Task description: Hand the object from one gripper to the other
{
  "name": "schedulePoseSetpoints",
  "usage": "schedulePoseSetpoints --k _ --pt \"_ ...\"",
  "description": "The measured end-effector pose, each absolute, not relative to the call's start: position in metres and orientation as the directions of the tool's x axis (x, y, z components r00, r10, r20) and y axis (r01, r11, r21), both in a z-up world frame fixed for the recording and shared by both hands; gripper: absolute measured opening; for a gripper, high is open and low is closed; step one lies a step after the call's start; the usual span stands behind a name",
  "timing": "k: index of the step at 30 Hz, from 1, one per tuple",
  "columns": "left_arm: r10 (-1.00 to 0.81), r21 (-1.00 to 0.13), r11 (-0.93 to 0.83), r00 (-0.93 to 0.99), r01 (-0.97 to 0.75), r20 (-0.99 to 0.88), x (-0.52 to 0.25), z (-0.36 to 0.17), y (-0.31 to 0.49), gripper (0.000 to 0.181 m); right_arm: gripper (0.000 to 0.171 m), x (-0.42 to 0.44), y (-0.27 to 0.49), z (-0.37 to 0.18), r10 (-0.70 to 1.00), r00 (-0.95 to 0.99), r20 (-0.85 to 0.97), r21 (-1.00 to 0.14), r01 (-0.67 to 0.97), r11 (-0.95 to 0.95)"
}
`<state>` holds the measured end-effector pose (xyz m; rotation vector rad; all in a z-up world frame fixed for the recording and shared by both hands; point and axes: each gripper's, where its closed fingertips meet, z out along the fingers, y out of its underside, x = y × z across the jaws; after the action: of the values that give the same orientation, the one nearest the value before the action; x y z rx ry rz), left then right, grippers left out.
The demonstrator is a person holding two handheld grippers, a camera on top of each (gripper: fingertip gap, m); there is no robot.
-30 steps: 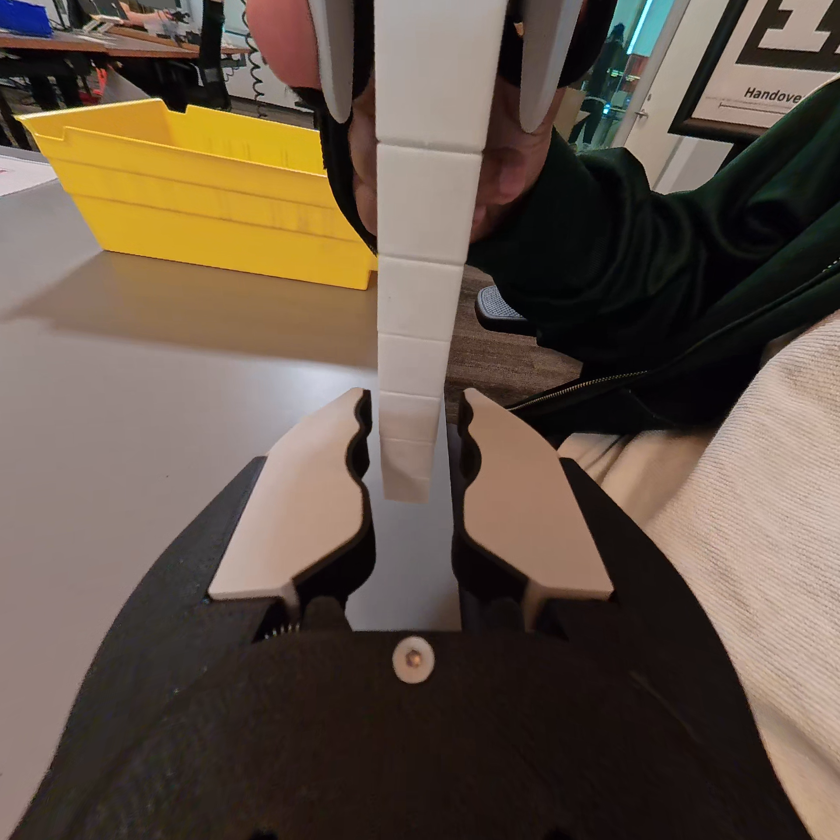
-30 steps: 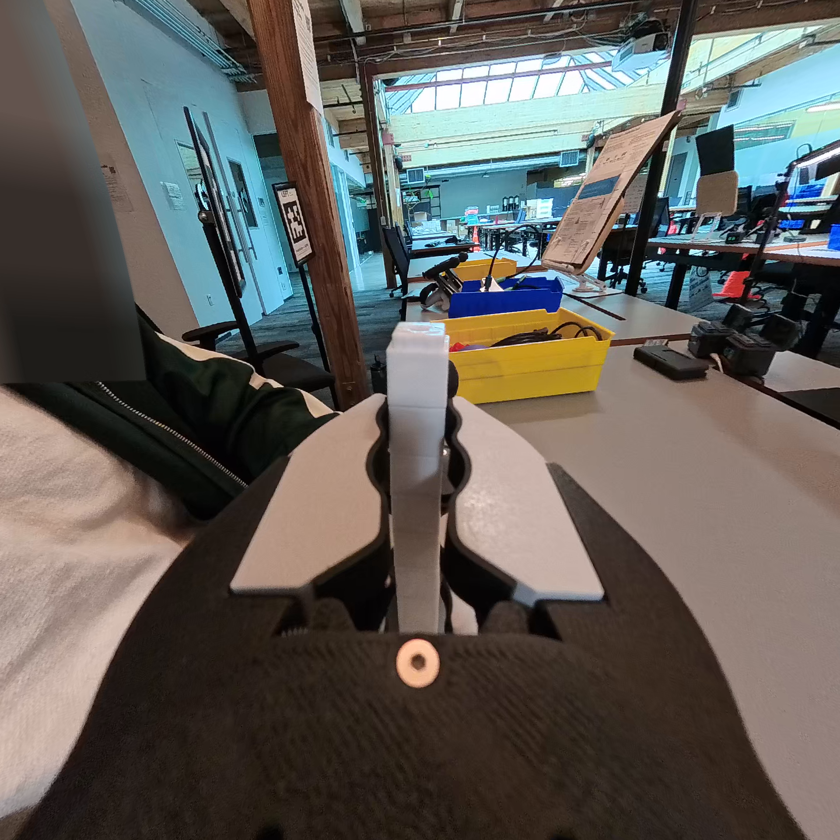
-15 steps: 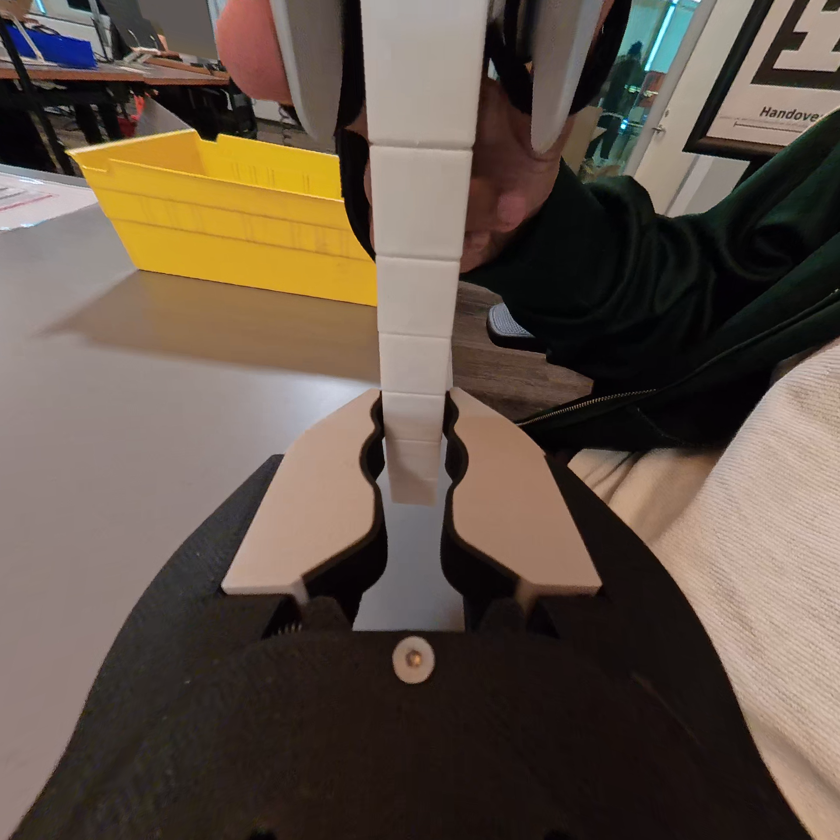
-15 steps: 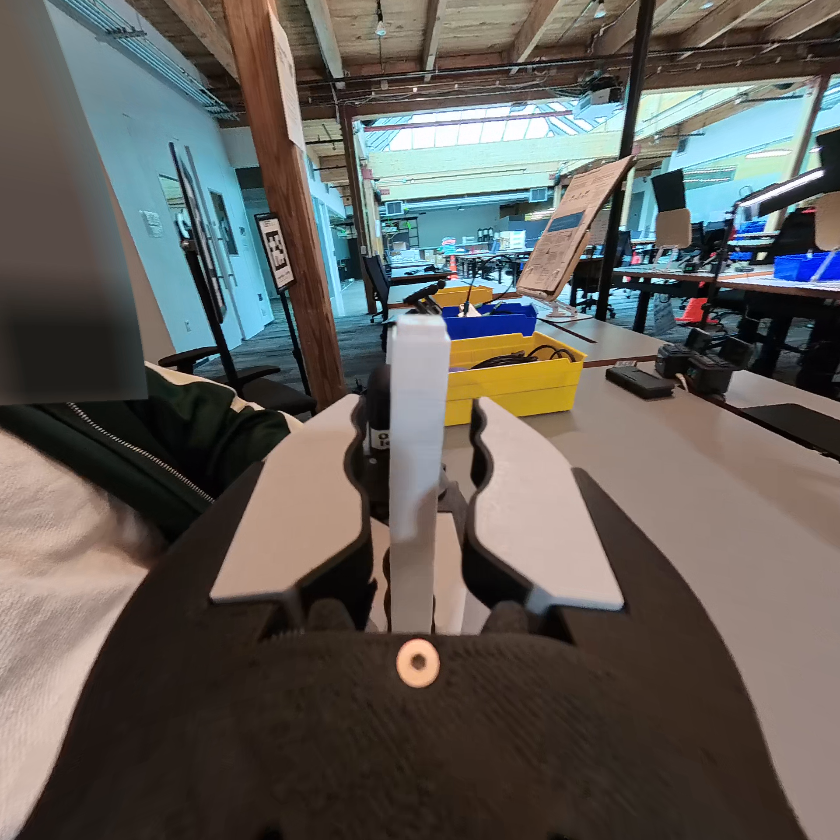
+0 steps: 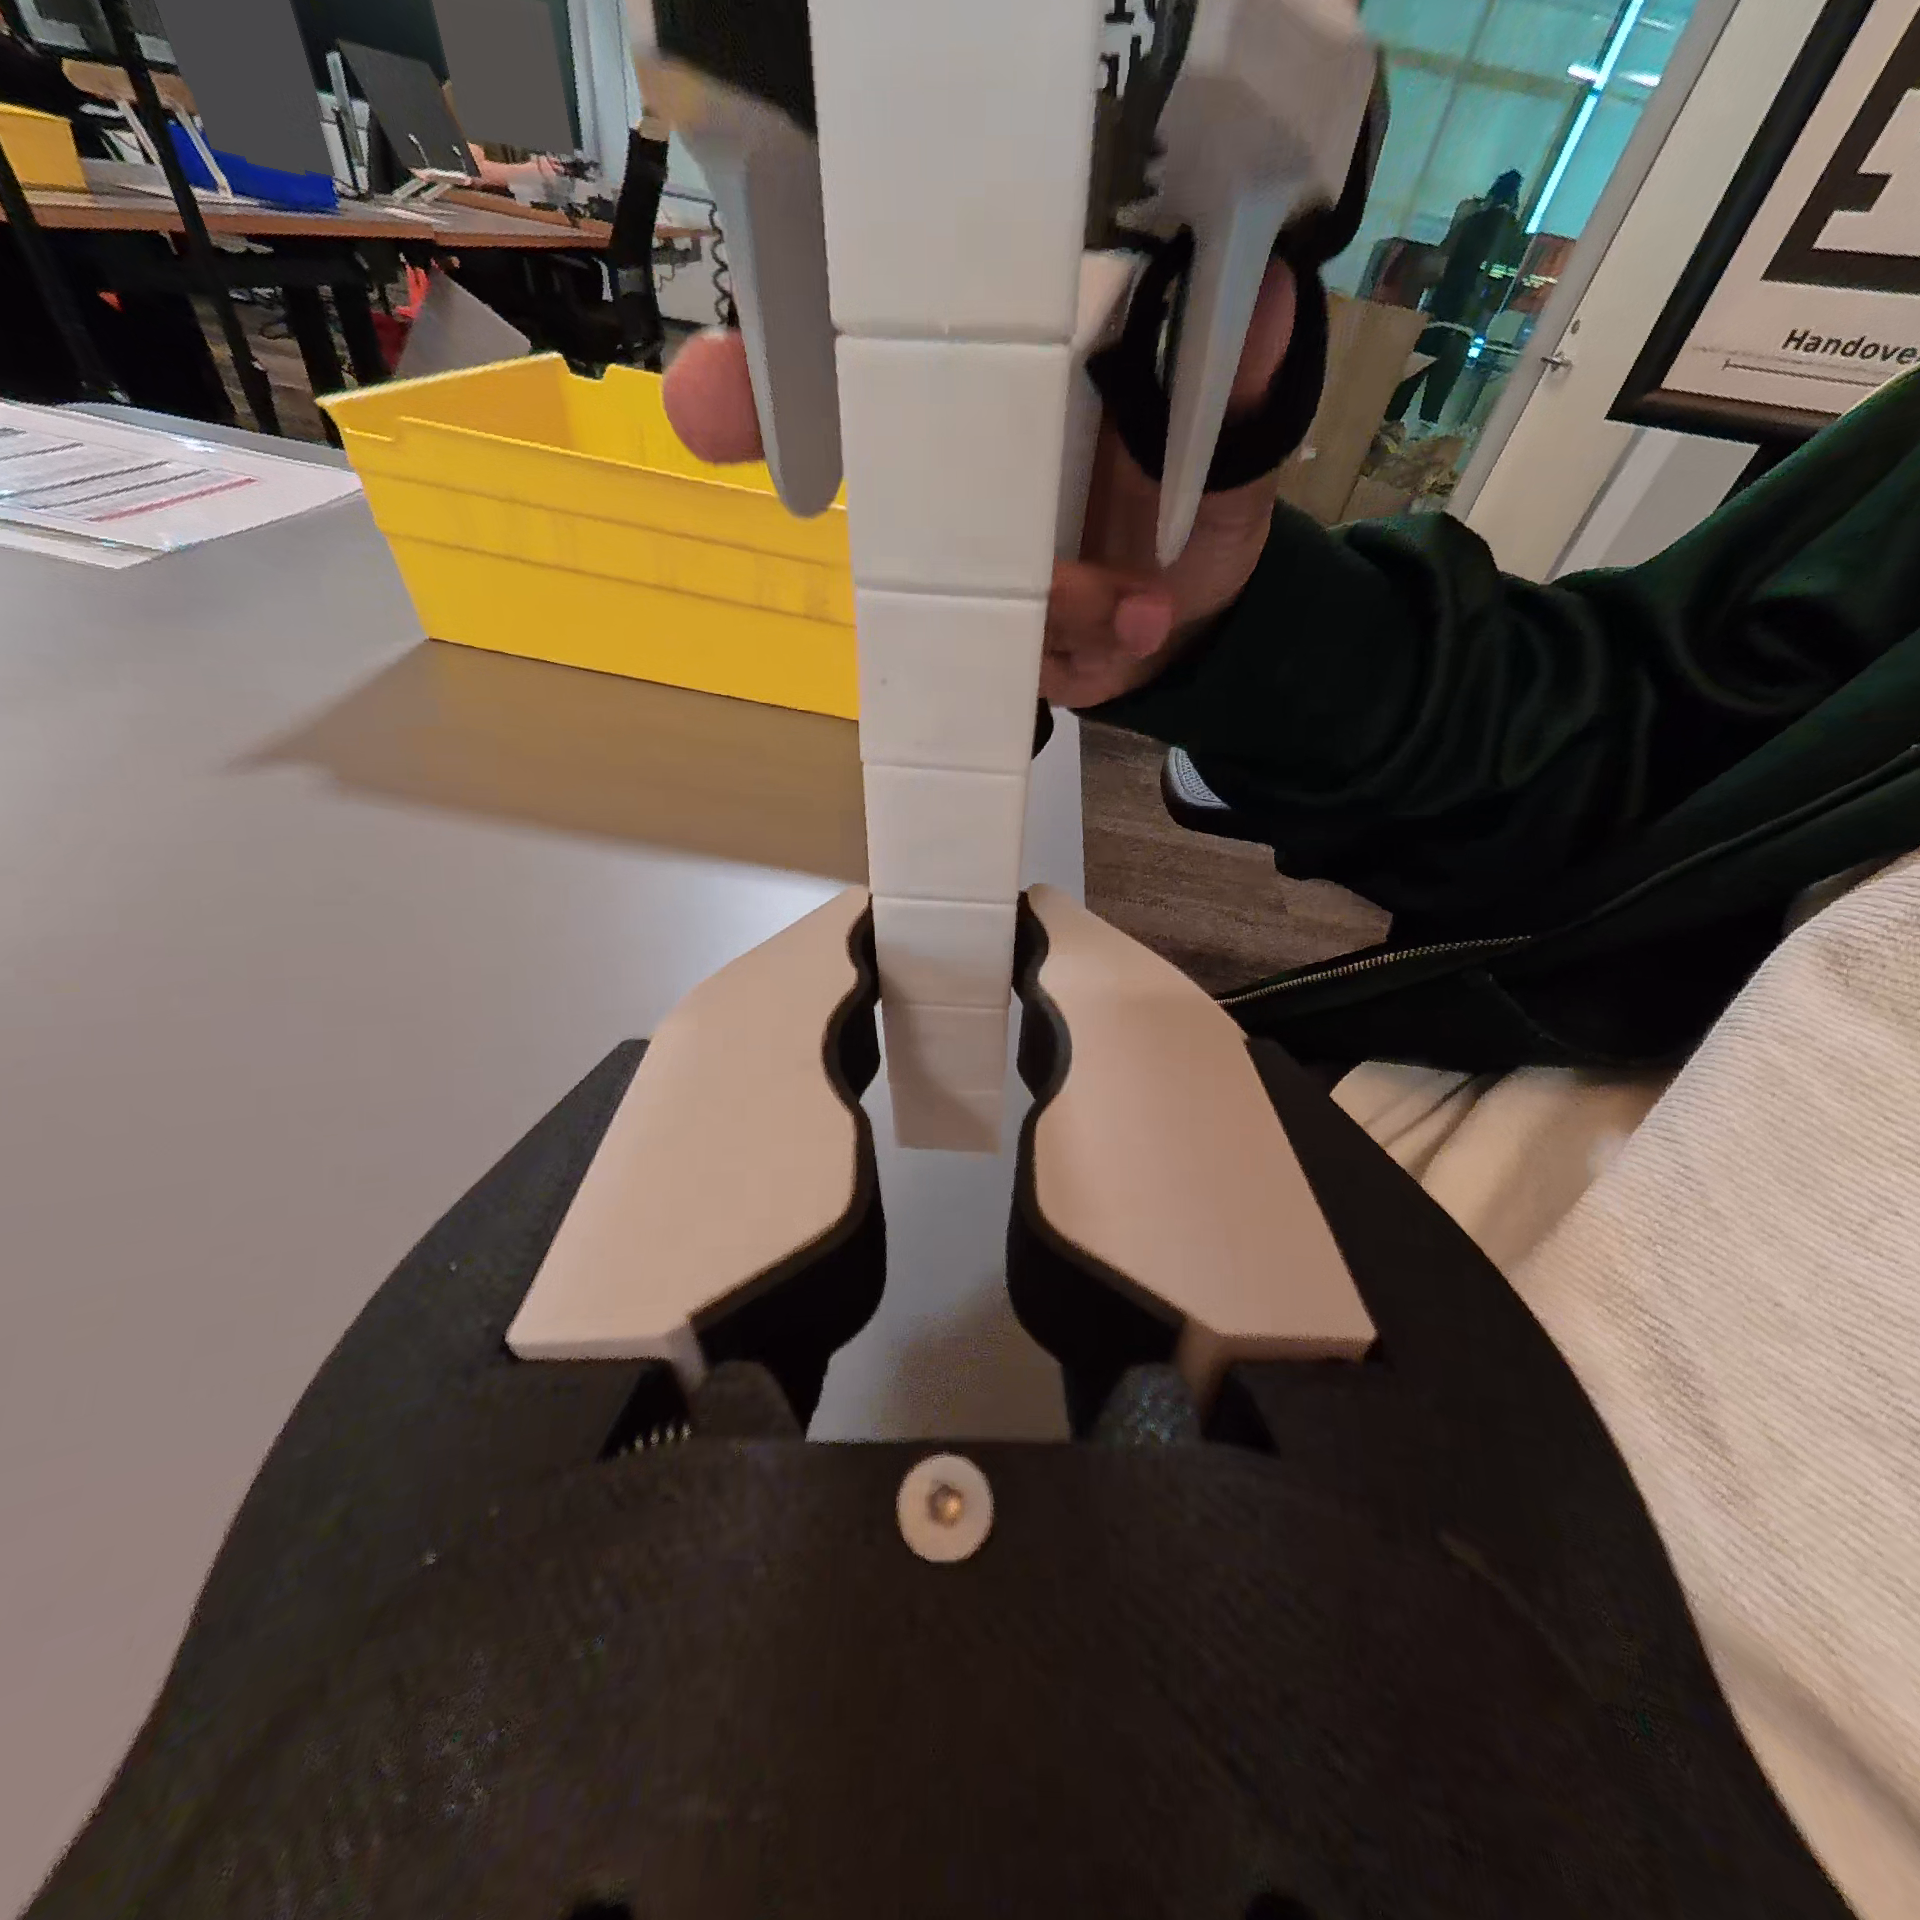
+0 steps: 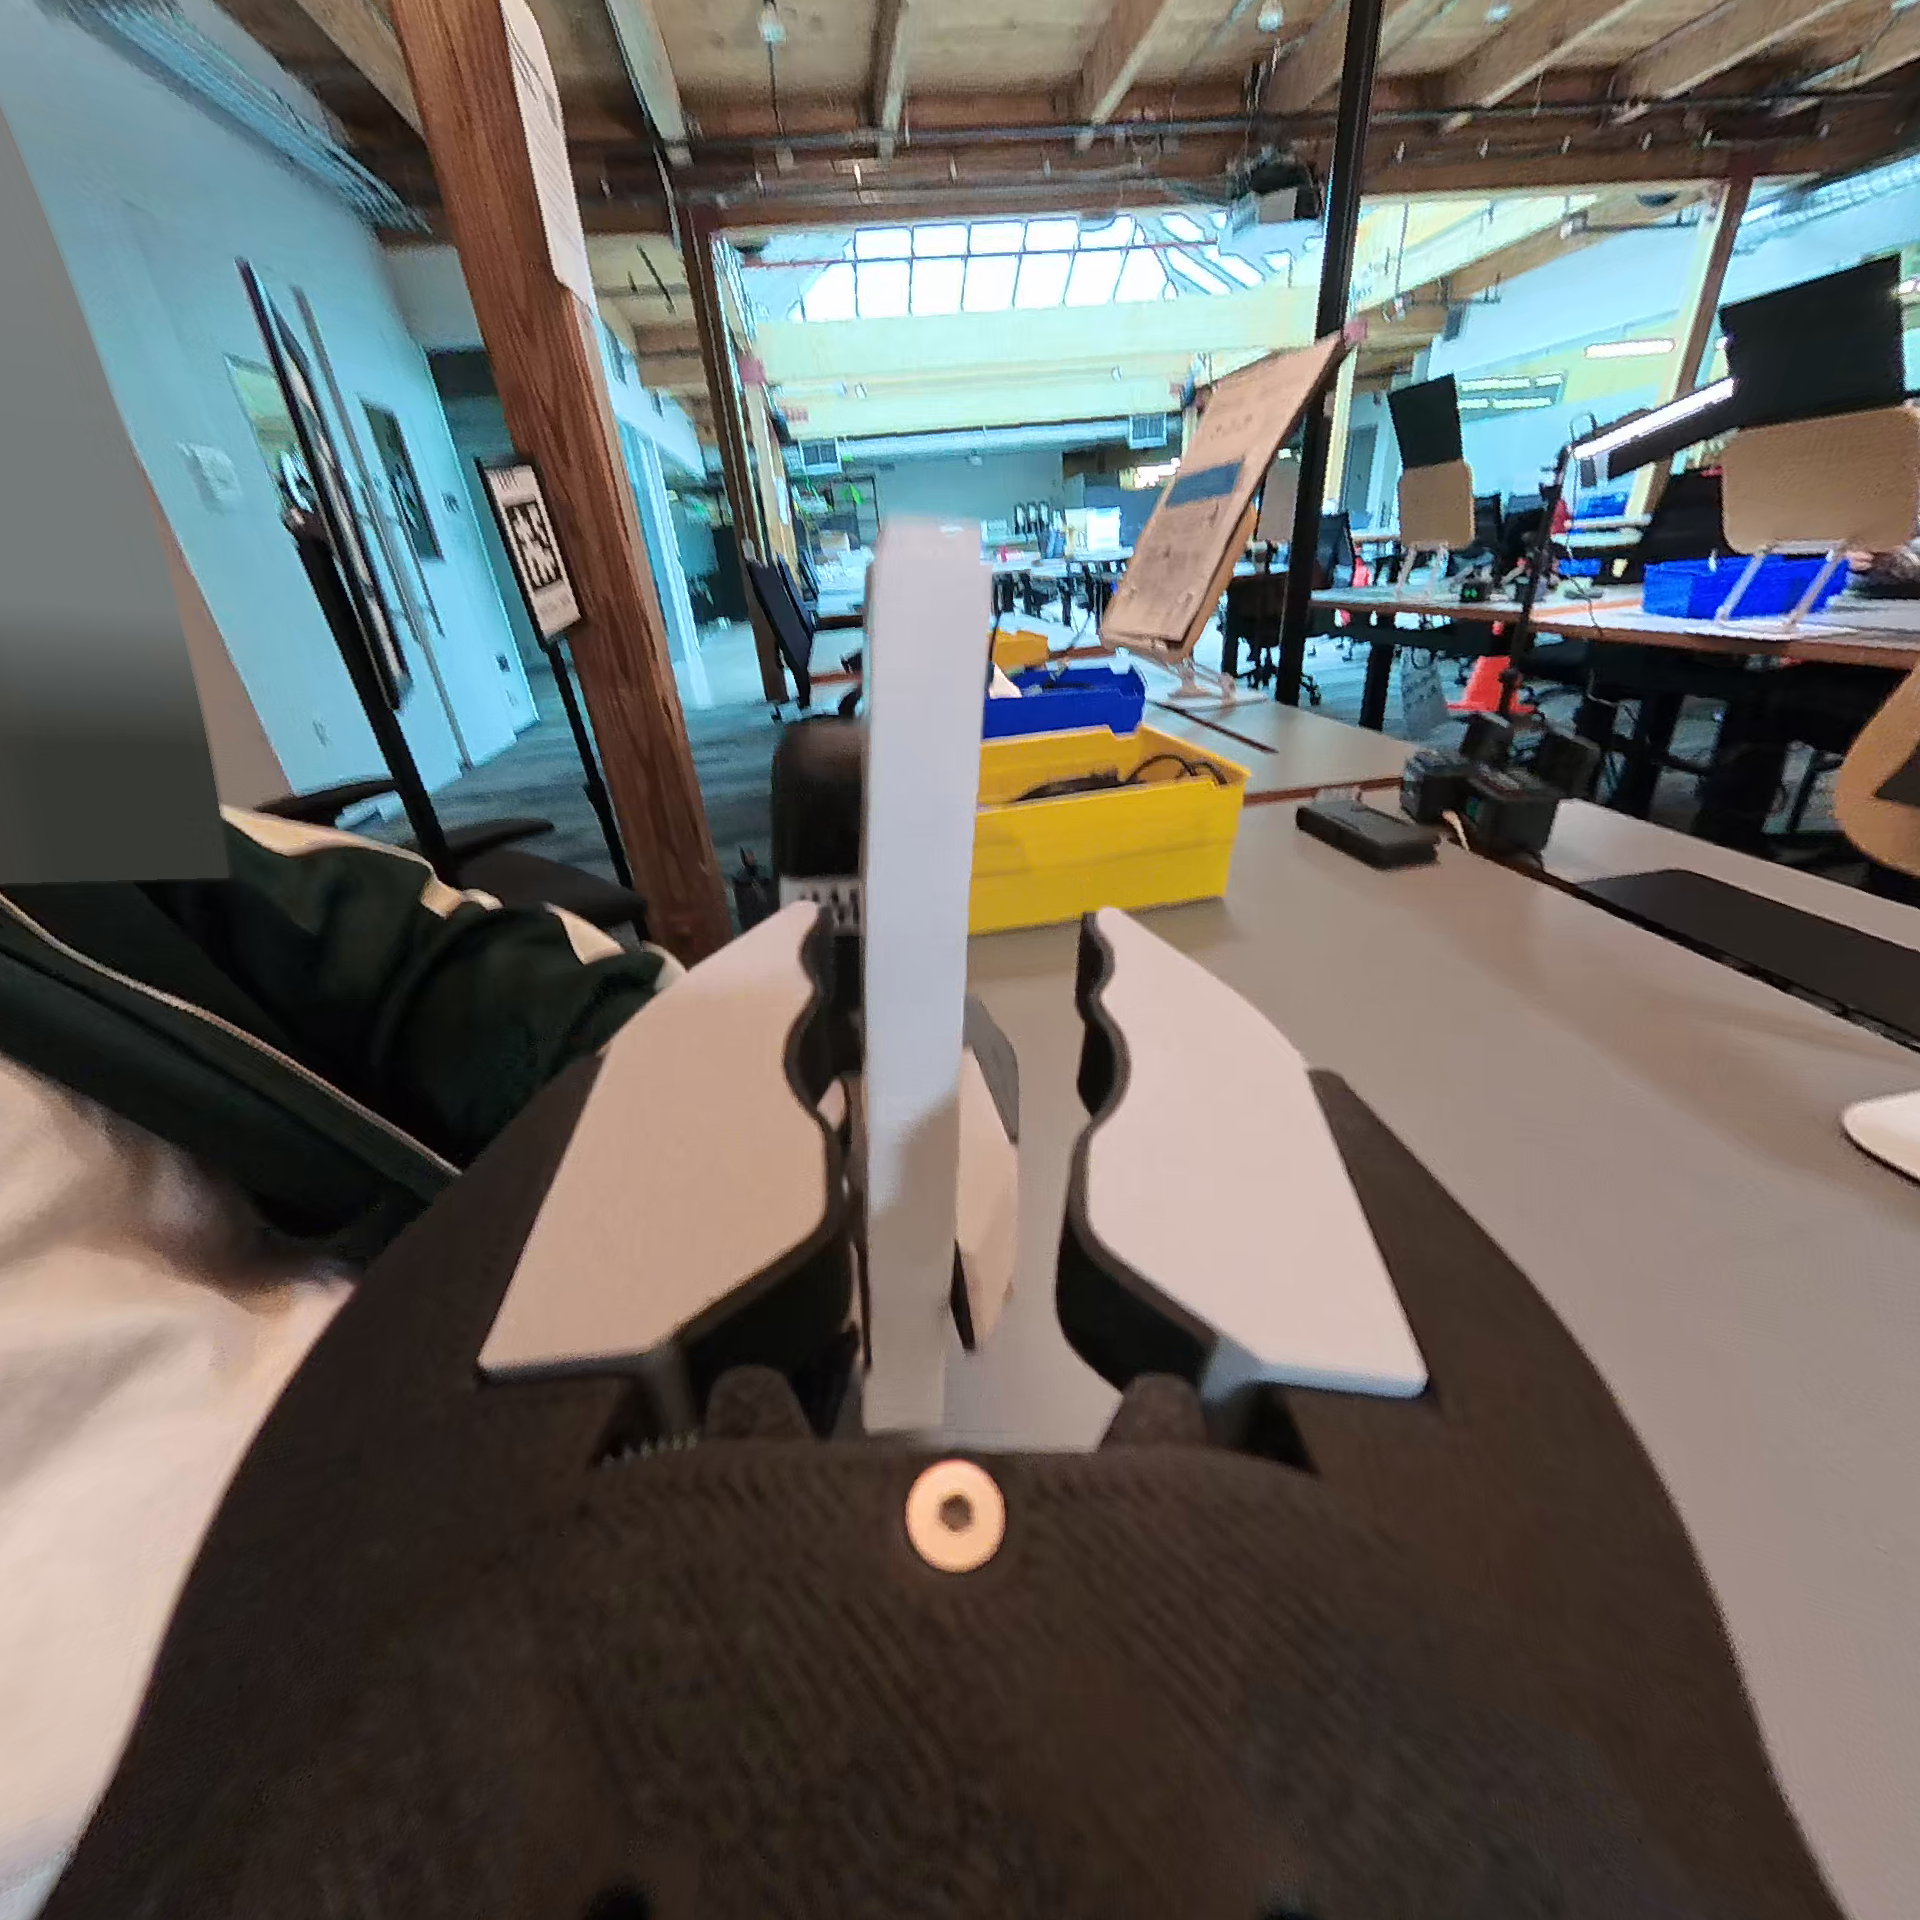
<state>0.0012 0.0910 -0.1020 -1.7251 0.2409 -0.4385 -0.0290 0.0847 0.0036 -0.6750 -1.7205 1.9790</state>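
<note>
Right gripper (image 6: 945, 1039) jaws now wider apart

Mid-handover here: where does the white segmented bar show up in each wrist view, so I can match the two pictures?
Left wrist view: the white segmented bar runs down the centre from the top edge, its lower end clamped in the left gripper.
Right wrist view: the bar stands upright at centre, between the spread fingers of the right gripper.
Shared landmark: the grey table.
</note>
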Motion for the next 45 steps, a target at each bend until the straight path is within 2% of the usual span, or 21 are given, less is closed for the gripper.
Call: schedulePoseSetpoints --k 14,20,25,32,37,40,42,45 --pt "-0.394 -0.970 -0.233 0.905 0.072 0.162 -0.009 -0.104 0.085 0.023 0.037 -0.040 0.068 -0.046 0.576 -0.811 -0.101 -0.992 0.042 -0.116" --pt "-0.402 -0.965 -0.248 0.898 0.082 0.179 -0.008 -0.108 0.086 0.023 0.033 -0.038 0.064 -0.050 0.552 -0.826 -0.115 -0.990 0.049 -0.132" --pt "-0.404 -0.963 -0.255 0.896 0.083 0.184 -0.007 -0.111 0.087 0.023 0.023 -0.038 0.060 -0.055 0.553 -0.827 -0.098 -0.993 0.047 -0.106" --pt "-0.409 -0.967 -0.243 0.895 0.078 0.175 -0.006 -0.113 0.087 0.024 0.023 -0.038 0.059 -0.057 0.552 -0.828 -0.098 -0.993 0.046 -0.107" --pt "-0.418 -0.963 -0.261 0.892 0.064 0.172 -0.006 -0.117 0.087 0.054 0.022 -0.037 0.060 -0.056 0.552 -0.828 -0.098 -0.993 0.044 -0.110" --pt "-0.411 -0.970 -0.225 0.893 0.096 0.184 -0.013 -0.107 0.085 0.064 0.022 -0.037 0.062 -0.056 0.550 -0.829 -0.101 -0.992 0.043 -0.118" --pt "-0.404 -0.974 -0.174 0.891 0.147 0.206 -0.020 -0.093 0.082 0.063 0.022 -0.037 0.062 -0.056 0.549 -0.830 -0.102 -0.992 0.042 -0.120" --pt "-0.405 -0.972 -0.111 0.883 0.209 0.236 -0.028 -0.066 0.078 0.052 0.022 -0.039 0.064 -0.055 0.557 -0.823 -0.109 -0.989 0.035 -0.141"
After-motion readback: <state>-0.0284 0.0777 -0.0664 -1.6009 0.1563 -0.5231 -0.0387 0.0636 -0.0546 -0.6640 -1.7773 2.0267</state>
